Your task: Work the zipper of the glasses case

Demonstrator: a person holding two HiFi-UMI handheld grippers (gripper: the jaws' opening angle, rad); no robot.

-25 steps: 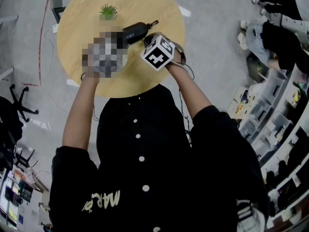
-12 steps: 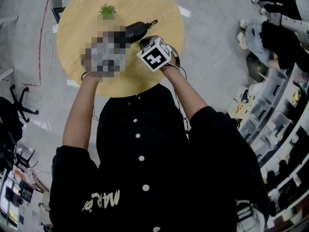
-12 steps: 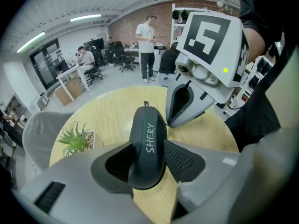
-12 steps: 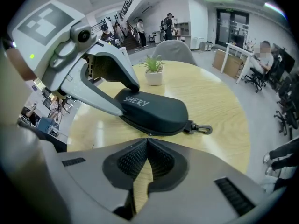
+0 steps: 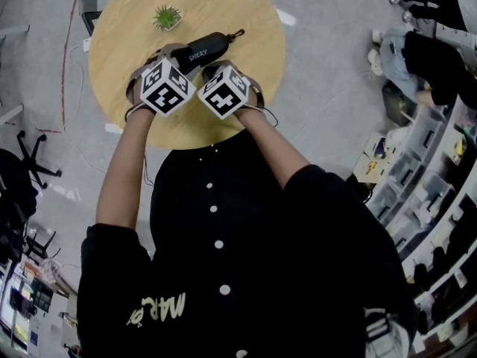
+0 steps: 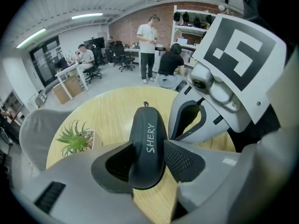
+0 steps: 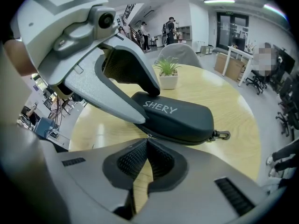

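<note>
A black glasses case (image 5: 205, 49) marked SHERY lies on the round wooden table (image 5: 246, 21). My left gripper (image 6: 149, 160) is shut on the case's near end (image 6: 148, 143), one pad pressed on each side. My right gripper (image 7: 147, 143) is shut, its tips against the case's side seam (image 7: 182, 118), with a small silver zipper pull (image 7: 149, 135) pinched at the very tips. A metal clip (image 7: 223, 135) hangs from the case's far end. In the head view both marker cubes sit side by side just this side of the case, left gripper (image 5: 177, 57) and right gripper (image 5: 216, 67).
A small potted plant (image 5: 167, 17) stands on the table just past the case, to its left. A grey chair back (image 7: 180, 52) rises behind the table. Shelving (image 5: 425, 170) lines the right side and an office chair (image 5: 26, 155) stands at the left. People stand in the background.
My right gripper has moved left and a little nearer, up beside the left gripper and onto the case's side. The left gripper and the case have stayed put.
</note>
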